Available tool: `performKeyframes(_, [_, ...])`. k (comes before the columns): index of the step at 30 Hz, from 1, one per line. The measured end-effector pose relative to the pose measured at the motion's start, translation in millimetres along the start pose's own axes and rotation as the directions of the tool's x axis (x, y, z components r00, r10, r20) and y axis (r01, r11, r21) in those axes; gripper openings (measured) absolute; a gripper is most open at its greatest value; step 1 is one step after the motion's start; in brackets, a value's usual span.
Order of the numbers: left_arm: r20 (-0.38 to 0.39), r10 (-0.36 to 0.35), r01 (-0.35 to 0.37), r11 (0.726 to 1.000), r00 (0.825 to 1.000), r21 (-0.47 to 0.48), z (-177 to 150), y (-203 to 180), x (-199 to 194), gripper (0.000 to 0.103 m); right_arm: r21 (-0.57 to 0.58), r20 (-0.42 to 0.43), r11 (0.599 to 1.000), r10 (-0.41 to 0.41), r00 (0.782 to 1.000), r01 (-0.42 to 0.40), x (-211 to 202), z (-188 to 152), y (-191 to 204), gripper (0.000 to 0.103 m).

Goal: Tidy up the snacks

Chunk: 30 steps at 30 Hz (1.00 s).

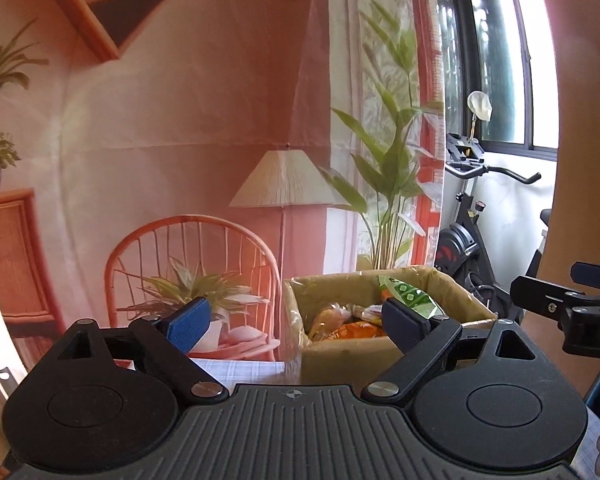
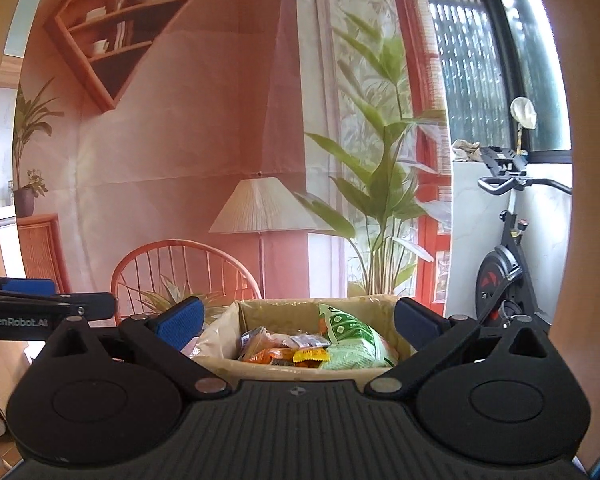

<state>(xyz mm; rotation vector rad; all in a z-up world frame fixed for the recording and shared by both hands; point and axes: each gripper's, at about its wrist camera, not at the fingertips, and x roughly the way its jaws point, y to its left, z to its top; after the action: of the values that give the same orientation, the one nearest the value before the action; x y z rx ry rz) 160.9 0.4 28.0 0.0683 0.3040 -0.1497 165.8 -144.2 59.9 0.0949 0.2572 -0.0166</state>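
A cardboard box (image 2: 380, 305) stands on the table ahead, holding a green snack bag (image 2: 354, 342), orange packets (image 2: 276, 354) and other small wrapped snacks. In the left wrist view the same box (image 1: 452, 288) sits right of centre, with the green bag (image 1: 410, 296) sticking up and orange packets (image 1: 352, 332) below. My left gripper (image 1: 298, 320) is open and empty, short of the box. My right gripper (image 2: 298, 322) is open wide and empty, with the box framed between its blue pads. Each gripper shows at the edge of the other's view.
A printed backdrop of a chair, lamp and plants (image 2: 260, 160) hangs right behind the box. An exercise bike (image 2: 504, 264) stands at the right by the window. A checked tablecloth (image 1: 240, 370) covers the table in front of the box.
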Motion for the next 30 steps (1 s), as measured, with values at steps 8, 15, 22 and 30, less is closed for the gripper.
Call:
performKeyframes(8, [0.011, -0.001, 0.001, 1.000, 1.000, -0.010, -13, 7, -45, 0.094, -0.010, 0.012, 1.000, -0.004, 1.000, 0.004, -41, -6, 21, 0.103])
performKeyframes(15, [0.022, 0.027, -0.027, 1.000, 0.999, 0.001, -12, 16, -66, 0.094, 0.009, 0.025, 1.000, -0.001, 1.000, 0.001, -65, -5, 30, 0.103])
performKeyframes(22, [0.026, 0.039, -0.039, 0.999, 0.999, -0.034, -12, 25, -75, 0.094, 0.023, 0.019, 1.000, -0.008, 1.000, 0.007, -68, -2, 34, 0.103])
performKeyframes(30, [0.025, 0.033, -0.032, 0.999, 0.999, -0.040, -15, 24, -78, 0.095, 0.020, 0.006, 1.000, -0.005, 1.000, 0.005, -68, -4, 34, 0.103])
